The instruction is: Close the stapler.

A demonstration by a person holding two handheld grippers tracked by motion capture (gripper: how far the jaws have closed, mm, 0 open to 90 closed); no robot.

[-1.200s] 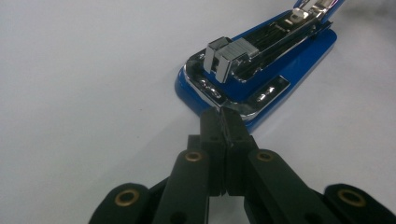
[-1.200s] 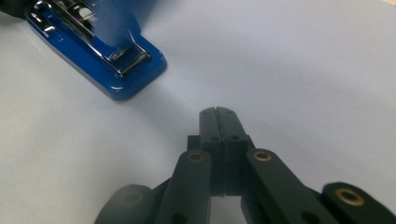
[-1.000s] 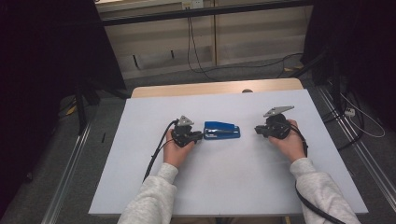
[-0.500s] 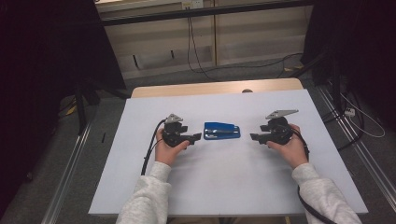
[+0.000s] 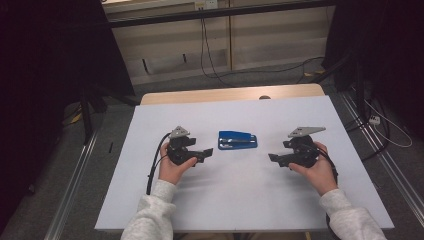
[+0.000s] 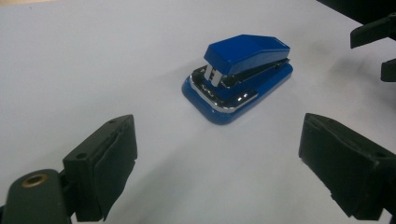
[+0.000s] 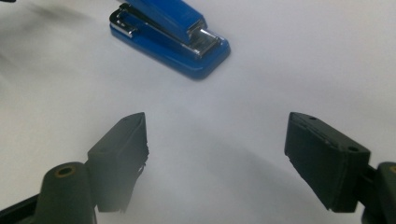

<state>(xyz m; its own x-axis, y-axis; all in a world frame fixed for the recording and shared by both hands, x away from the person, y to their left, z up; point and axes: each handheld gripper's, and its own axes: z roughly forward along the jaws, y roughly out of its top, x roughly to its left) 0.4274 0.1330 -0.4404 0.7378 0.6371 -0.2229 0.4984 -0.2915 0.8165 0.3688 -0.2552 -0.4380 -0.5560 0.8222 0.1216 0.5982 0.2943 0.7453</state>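
On the matte white table (image 5: 250, 200), a glossy blue wedge-shaped stapler (image 5: 238, 140).

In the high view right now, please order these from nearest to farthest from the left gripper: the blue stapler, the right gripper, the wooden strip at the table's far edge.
1. Blue stapler: just beside the left gripper, toward the table's middle.
2. Right gripper: beyond the stapler, on the right side.
3. Wooden strip: at the far edge; clearly the farthest.

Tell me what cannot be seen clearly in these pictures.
- Stapler: its rear end is cut off by the top edge of the right gripper view.
- Small dark thing at the table's far edge, high view: too small to identify.
- Whether the stapler holds staples: hidden inside it.
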